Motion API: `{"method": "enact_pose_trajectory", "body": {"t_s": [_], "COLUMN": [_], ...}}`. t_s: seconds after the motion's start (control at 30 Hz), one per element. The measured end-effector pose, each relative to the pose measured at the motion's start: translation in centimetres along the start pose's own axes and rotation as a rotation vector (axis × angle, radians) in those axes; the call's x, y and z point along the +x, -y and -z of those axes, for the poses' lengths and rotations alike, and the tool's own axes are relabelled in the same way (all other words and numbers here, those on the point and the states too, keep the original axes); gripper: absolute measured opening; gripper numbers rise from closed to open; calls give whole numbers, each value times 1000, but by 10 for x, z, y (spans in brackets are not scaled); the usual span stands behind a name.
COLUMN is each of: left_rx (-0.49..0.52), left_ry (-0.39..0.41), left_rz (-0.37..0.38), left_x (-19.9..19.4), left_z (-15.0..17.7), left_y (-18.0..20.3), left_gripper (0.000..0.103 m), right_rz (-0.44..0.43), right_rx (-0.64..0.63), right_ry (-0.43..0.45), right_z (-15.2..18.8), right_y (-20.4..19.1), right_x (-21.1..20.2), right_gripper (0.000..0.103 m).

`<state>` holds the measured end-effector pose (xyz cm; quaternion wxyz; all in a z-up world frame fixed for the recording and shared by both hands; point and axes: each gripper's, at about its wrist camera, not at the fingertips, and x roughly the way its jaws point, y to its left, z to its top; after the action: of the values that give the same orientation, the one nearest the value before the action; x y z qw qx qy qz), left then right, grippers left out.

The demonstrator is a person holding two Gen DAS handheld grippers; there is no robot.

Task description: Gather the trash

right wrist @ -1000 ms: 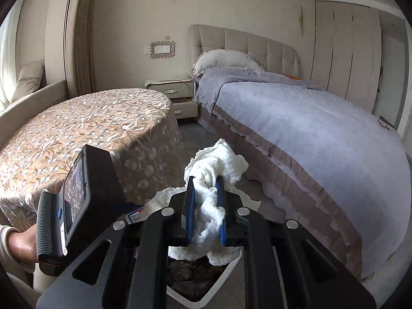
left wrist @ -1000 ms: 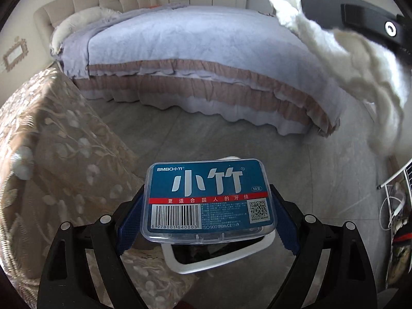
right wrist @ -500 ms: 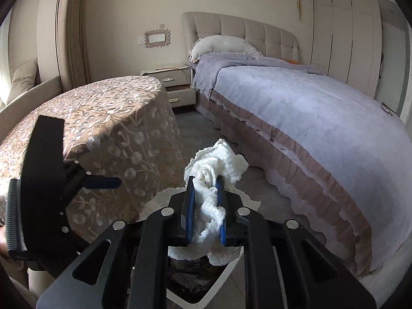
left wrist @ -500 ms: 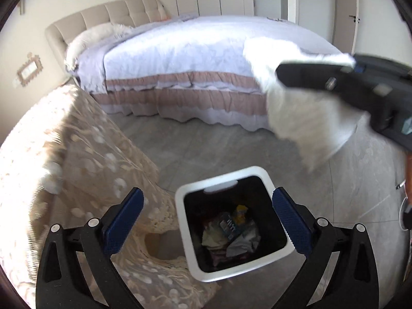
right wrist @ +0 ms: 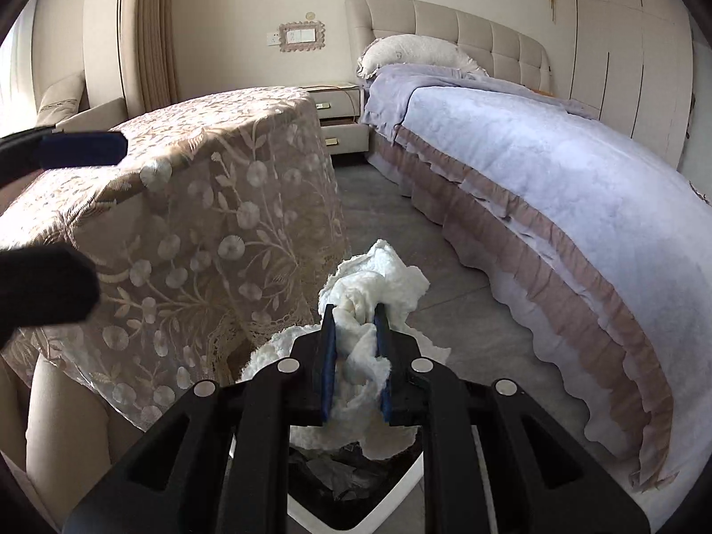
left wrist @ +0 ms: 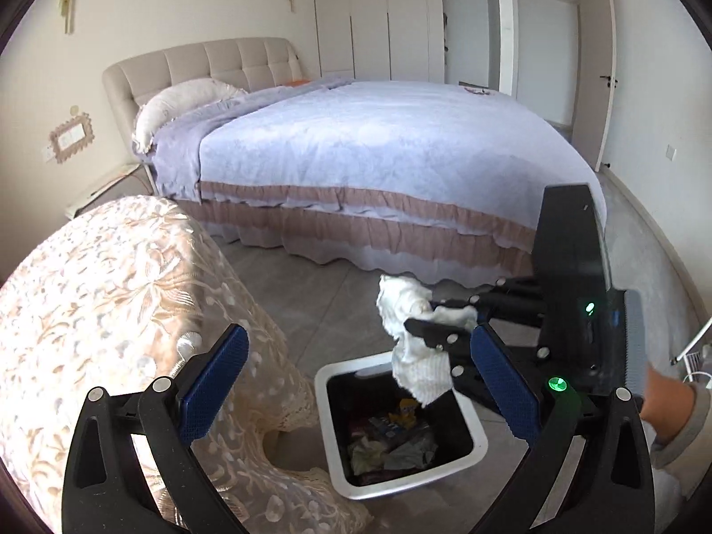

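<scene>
Fingers first: my left gripper [left wrist: 356, 389] stands spread wide, its blue pads [left wrist: 213, 376] well apart with nothing between them, hanging above the floor on the near side of the room. Past those pads, down below, sits the white bin [left wrist: 471, 436] with its dark inside, and in it I can see crumpled paper and scraps of coloured wrapping [left wrist: 391, 438]; what each scrap is I cannot tell. My right gripper [right wrist: 356, 333] has its pads pressed close on a wad of white tissue [right wrist: 374, 285], which bunches out beyond the fingertips and trails down behind them. From the left wrist view that same gripper [left wrist: 438, 325] comes in from the right, and the tissue [left wrist: 414, 356] hangs right over the far edge of the bin's opening, not yet in it. My right hand [left wrist: 663, 405] and a grey sleeve show at the right edge. To the left of the bin, just beside it, a round table under a floral lace cloth [left wrist: 115, 311] drapes down to the floor. Farther off stands the bed with a lilac cover [left wrist: 378, 142] and pink frill, a pillow [left wrist: 182, 98] at the tufted headboard, and a bedside cabinet [right wrist: 338, 115] between the bed and the table
</scene>
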<state>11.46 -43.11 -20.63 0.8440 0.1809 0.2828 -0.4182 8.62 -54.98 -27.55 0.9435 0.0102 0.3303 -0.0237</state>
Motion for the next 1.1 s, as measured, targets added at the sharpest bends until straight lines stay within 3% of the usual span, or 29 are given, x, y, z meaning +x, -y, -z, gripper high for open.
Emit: {"method": "enact_pose_trajectory", "body": {"t_s": [0.23,0.27,0.3,0.33,0.37,0.53,0.73,1.1], "left_rx": [5,4,2,0,0,3,5,-25], "left_ry": [-14,-15,-16,-16,-14,-6,12,154], "left_rz": [-19,-22,-20,-20,-20,-18,-24,-75], "left_x": [-1,-1,-1,-1,-2,-2,-10,-66], "left_z": [3,5,4,4,4,2,-3,-18], "left_y": [-1,0,-1,-1,0,0,-2,-16], "left_gripper": [98,98,98,98,98,98,98,98], "right_rz": [-22,-18,-5,26,54,80,96,156], "right_rx": [31,27,23,14,0,-5,31,-37], "right_ry": [-50,-44,-39,-16,18,13,97,311], "right_z": [36,37,38,38,38,34,18,-38], "right_y": [-7,-8,-8,-9,-11,-10,-1,-20], "right_x": [32,32,32,29,26,24,0,-80], "right_gripper": [20,36,80,99,99,99,99,99]}}
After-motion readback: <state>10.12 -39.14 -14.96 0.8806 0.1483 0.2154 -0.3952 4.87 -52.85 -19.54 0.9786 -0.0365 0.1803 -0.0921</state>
